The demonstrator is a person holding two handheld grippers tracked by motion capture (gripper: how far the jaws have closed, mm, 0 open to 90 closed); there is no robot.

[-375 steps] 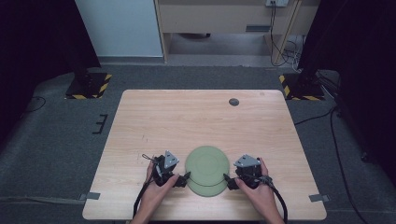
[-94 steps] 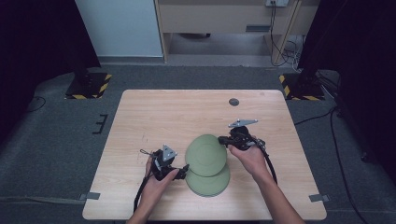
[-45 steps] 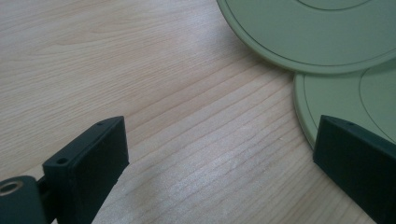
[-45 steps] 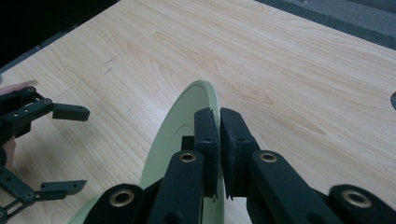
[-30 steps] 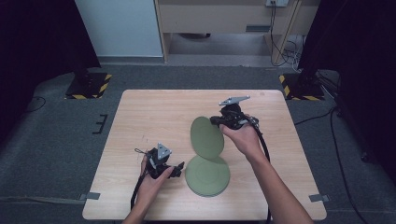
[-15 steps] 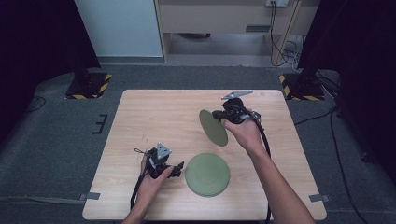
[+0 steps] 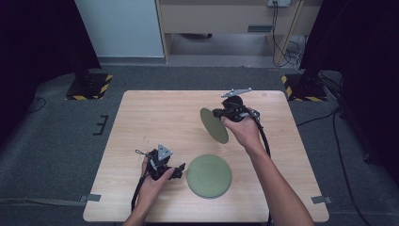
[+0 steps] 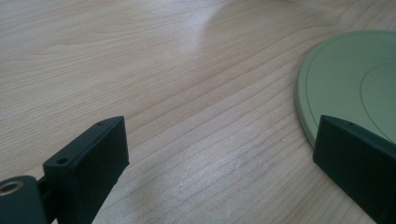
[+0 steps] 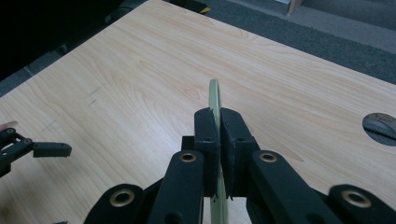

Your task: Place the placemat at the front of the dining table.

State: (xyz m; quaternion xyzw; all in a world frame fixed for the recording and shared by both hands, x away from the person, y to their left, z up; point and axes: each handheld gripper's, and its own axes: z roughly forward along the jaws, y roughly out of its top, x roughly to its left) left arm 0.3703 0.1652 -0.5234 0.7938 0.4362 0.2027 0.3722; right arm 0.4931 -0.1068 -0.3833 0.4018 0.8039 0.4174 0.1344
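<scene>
The raised green plate (image 7: 214,125) hangs tilted on edge above the back right of the bench (image 7: 141,113), farther back and higher than half a second ago, with the right tongs (image 9: 214,122) clamped on its rim. The second green plate (image 7: 209,175) lies flat near the front edge, unmoved. The left tongs (image 7: 180,170), jaws wide apart, rest just beside that flat plate's left rim.
</scene>
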